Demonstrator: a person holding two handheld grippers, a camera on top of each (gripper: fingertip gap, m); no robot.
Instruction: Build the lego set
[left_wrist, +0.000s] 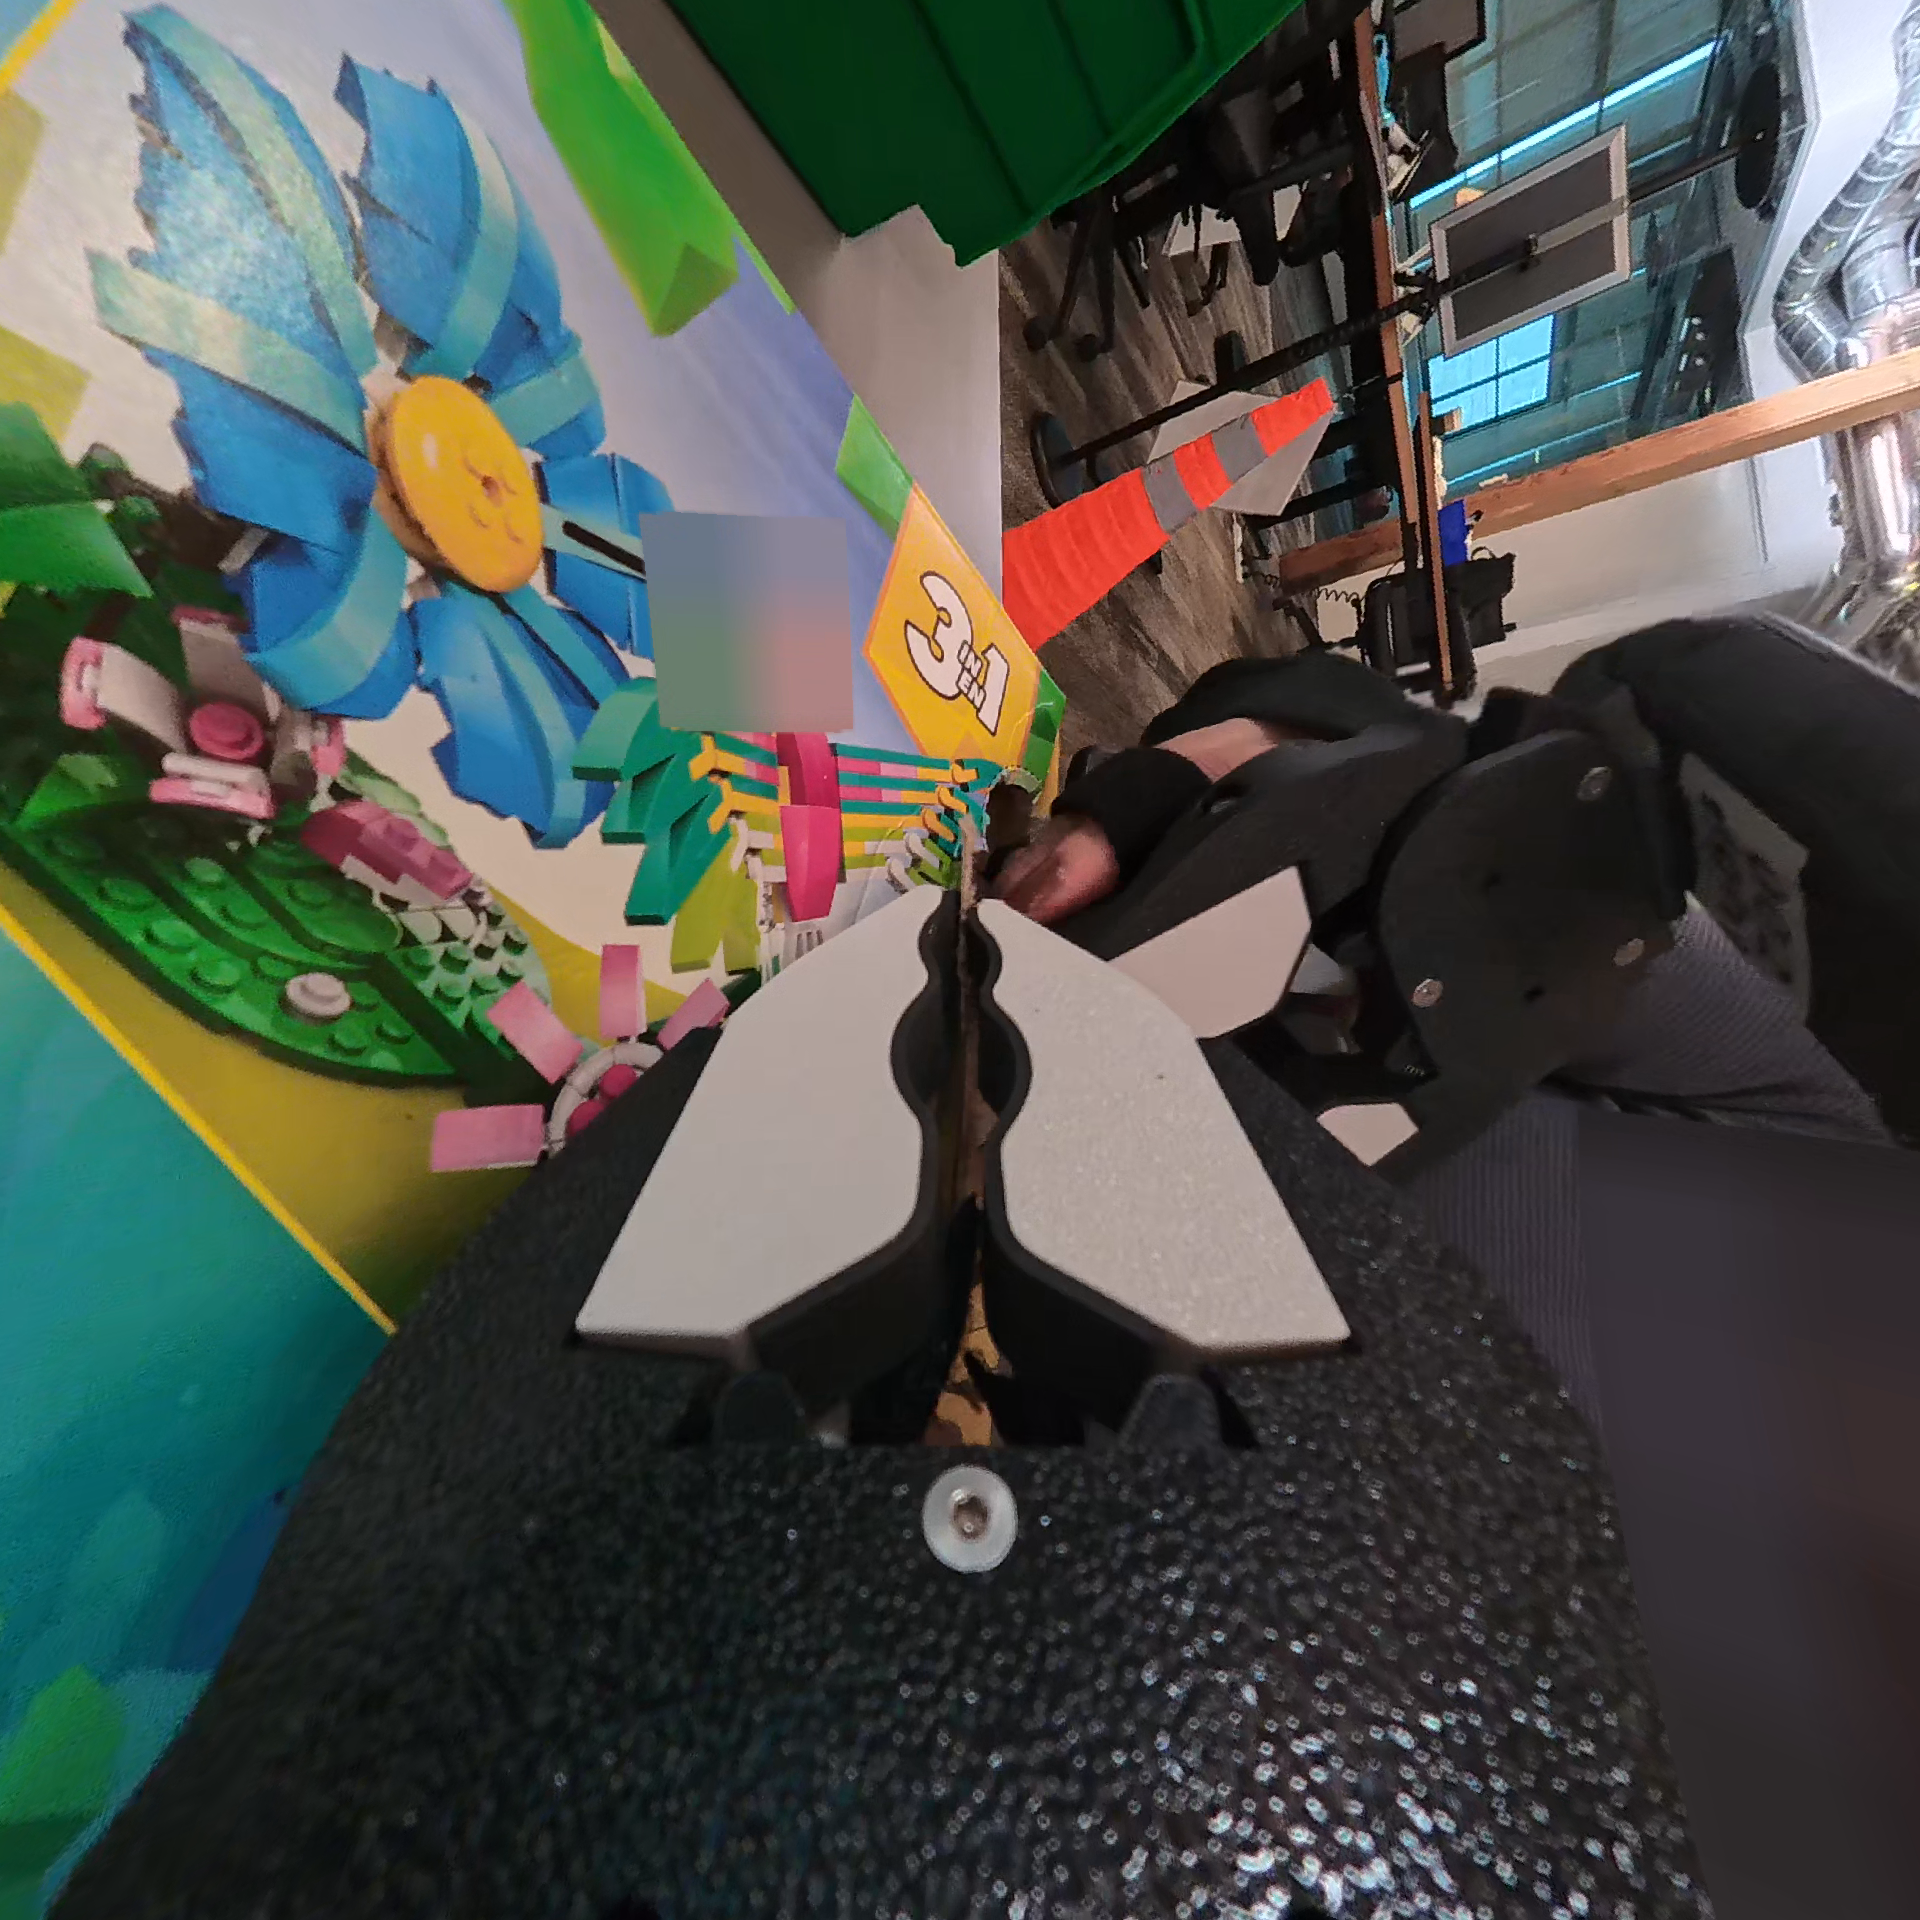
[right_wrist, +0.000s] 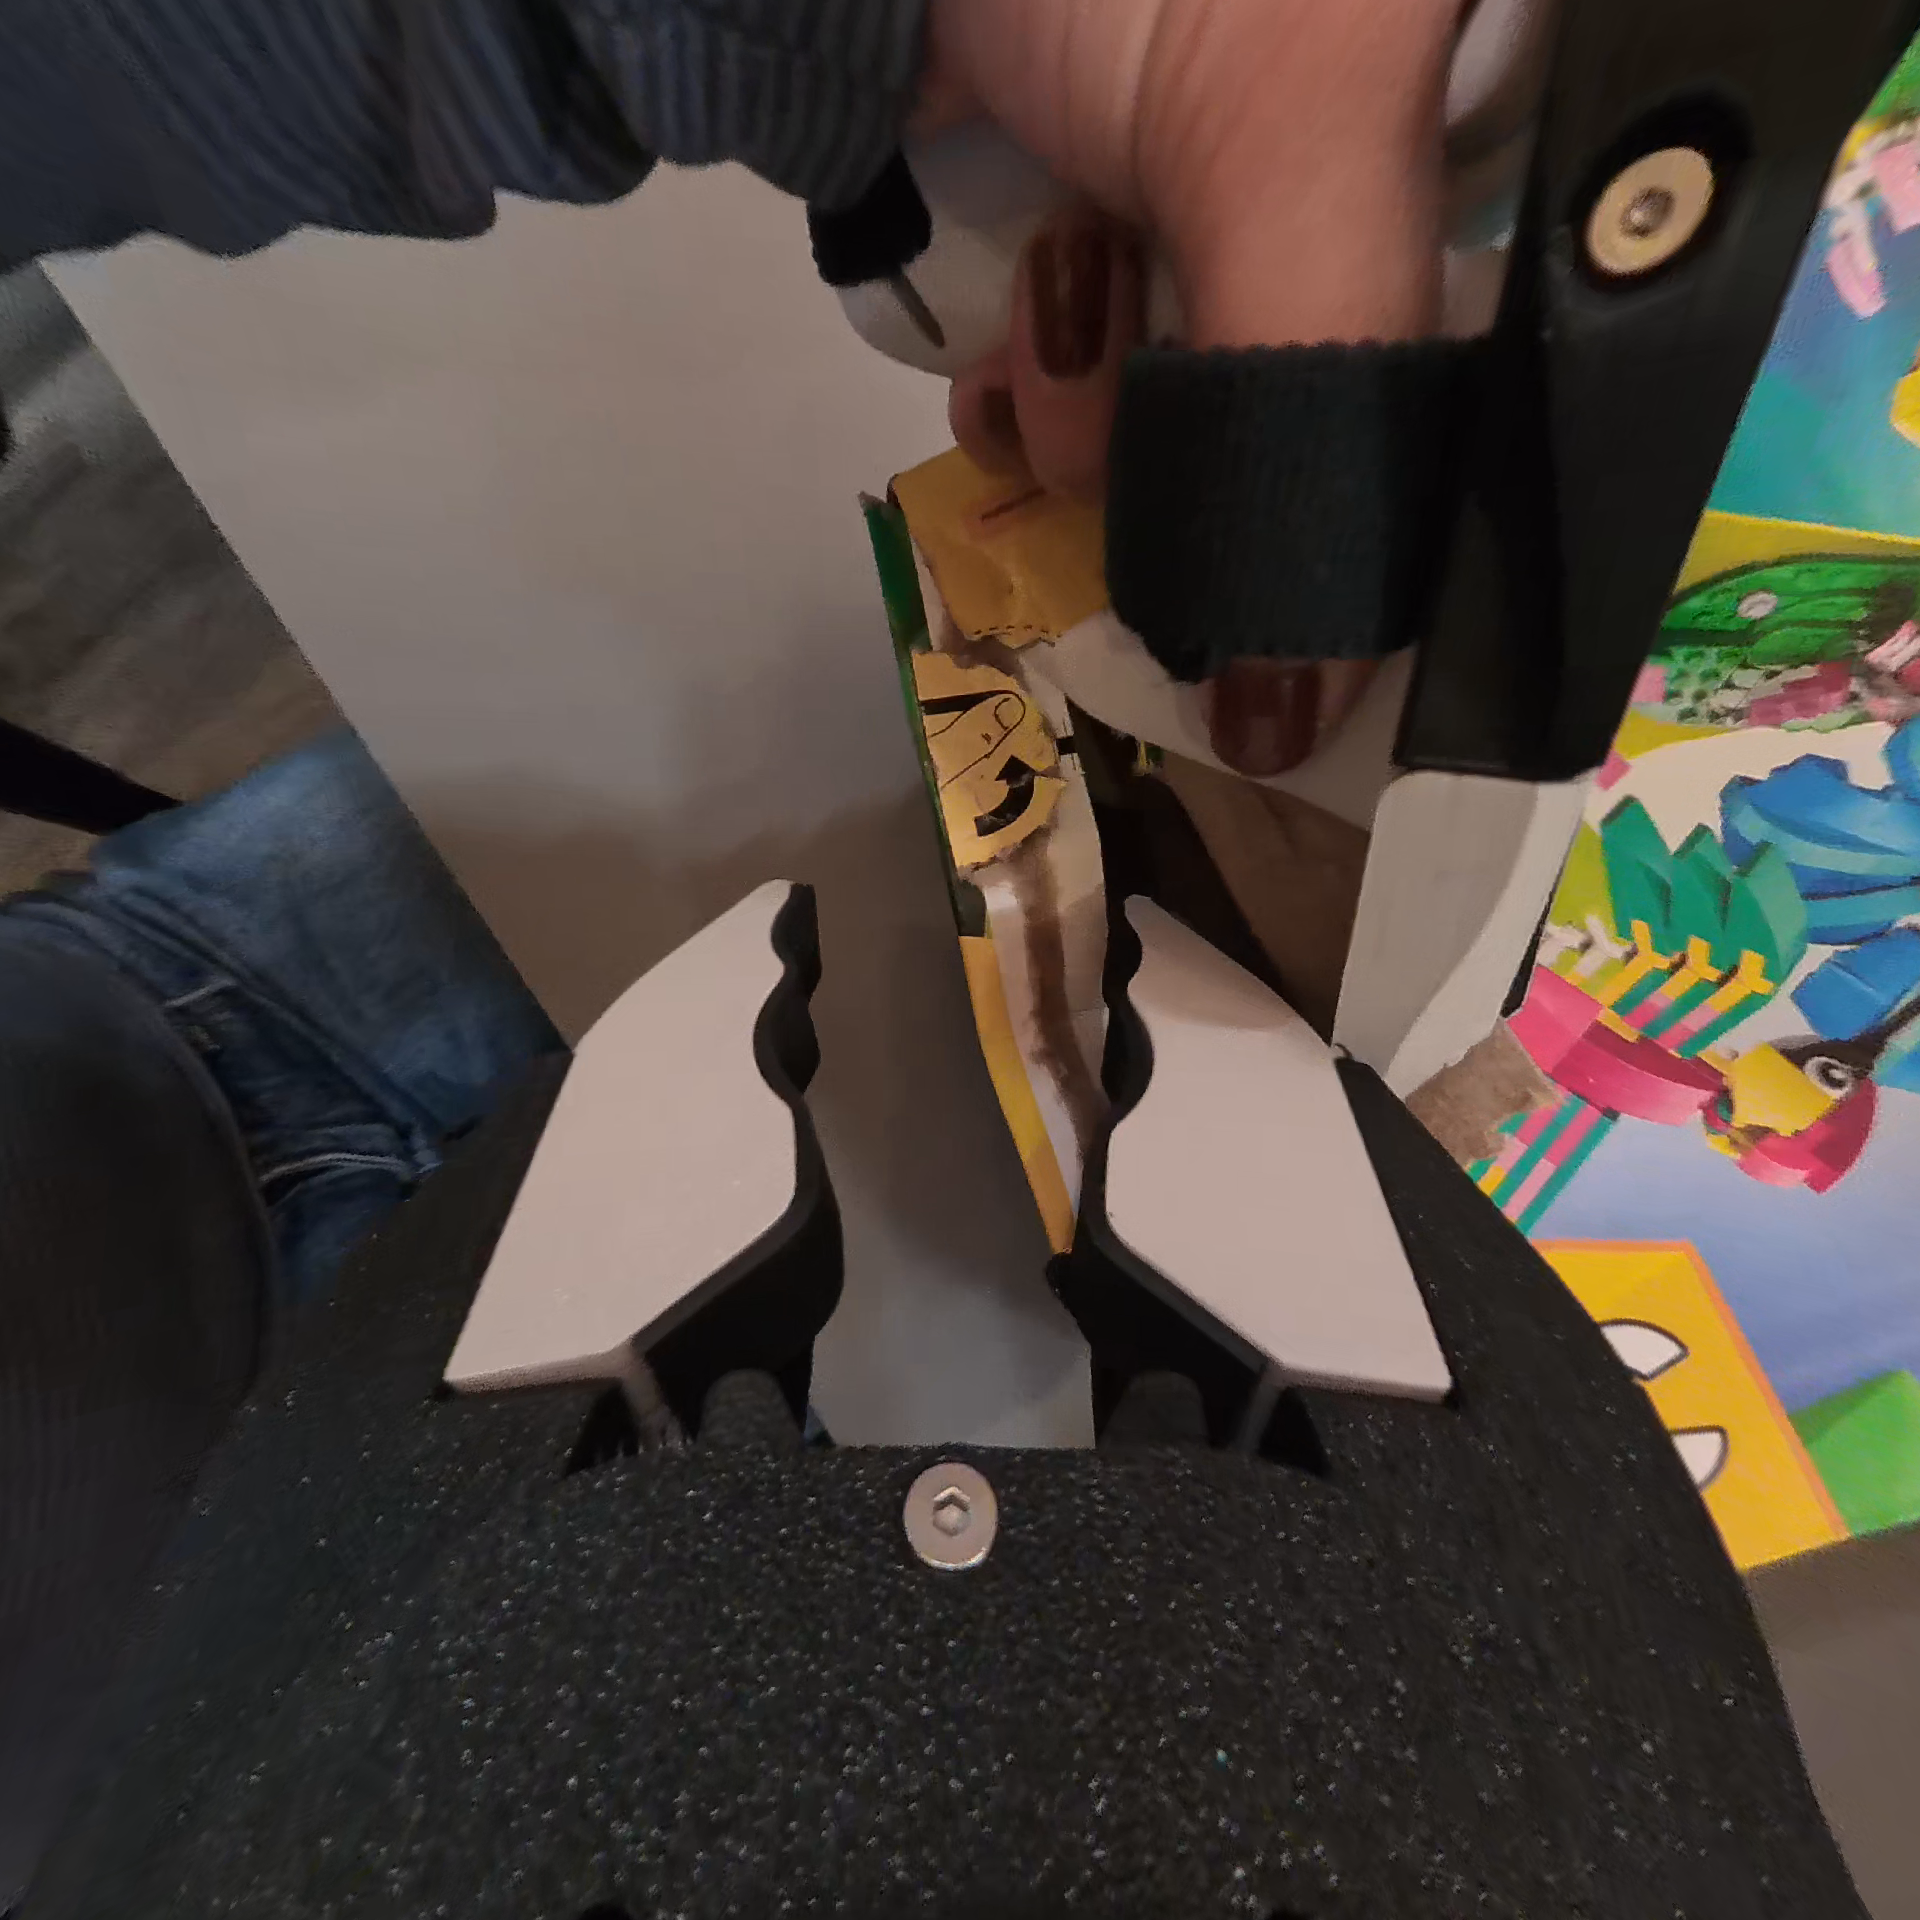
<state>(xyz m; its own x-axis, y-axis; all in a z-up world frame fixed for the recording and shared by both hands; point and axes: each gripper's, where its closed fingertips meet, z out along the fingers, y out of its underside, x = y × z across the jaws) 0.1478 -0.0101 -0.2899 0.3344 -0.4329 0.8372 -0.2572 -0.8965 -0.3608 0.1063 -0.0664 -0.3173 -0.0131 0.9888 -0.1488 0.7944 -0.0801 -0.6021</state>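
The lego box (left_wrist: 312, 520), printed with a blue flower and a parrot, lies on its side and fills the left of the left wrist view. My left gripper (left_wrist: 964, 904) is shut on the thin cardboard edge of the box's opened end. In the right wrist view the box face (right_wrist: 1766, 935) is at the right and its torn yellow-green flap (right_wrist: 977, 748) stands between the jaws of my right gripper (right_wrist: 961, 914). That gripper is open, with the flap close to its right finger. The left gripper's black body (right_wrist: 1558, 416) and a hand are above. The right gripper's finger (left_wrist: 1205, 966) shows just right of the left fingertips.
A green bin (left_wrist: 987, 104) stands on the white table (right_wrist: 520, 520) beyond the box. A person's legs in jeans (right_wrist: 260, 935) are at the left below the table edge. An orange and grey striped object (left_wrist: 1143, 499) and office furniture are on the floor farther off. My right fingertips sit around 7 centimeters from my left ones.
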